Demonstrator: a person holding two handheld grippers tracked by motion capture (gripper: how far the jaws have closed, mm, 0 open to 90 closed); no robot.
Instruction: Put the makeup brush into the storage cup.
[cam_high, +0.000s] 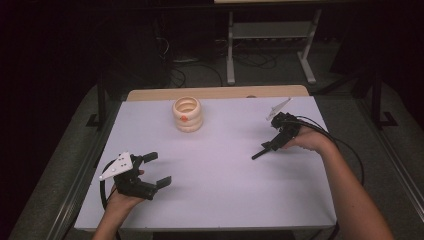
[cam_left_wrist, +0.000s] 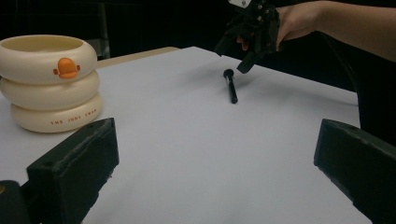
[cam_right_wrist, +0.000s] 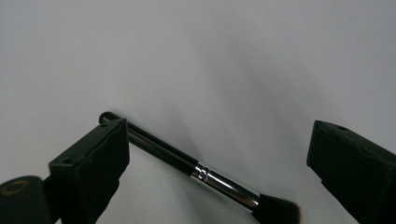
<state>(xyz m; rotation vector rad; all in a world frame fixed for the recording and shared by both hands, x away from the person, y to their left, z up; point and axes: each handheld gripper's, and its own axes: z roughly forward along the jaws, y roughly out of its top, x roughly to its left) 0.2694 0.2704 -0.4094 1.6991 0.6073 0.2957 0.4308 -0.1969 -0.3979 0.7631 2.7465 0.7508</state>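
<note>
The makeup brush (cam_right_wrist: 187, 161) lies flat on the white table (cam_high: 215, 170), right of centre in the high view. The right gripper (cam_right_wrist: 215, 154) hangs spread over it; a skewed closure may roll the handle away.

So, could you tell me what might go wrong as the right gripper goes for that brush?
The makeup brush lies flat and slantwise between the open right gripper, so the jaws may close on it askew and roll the round handle away. Its bristles sit near the jaws and could get pinched. The left gripper is open, too far off to steady it.
</note>
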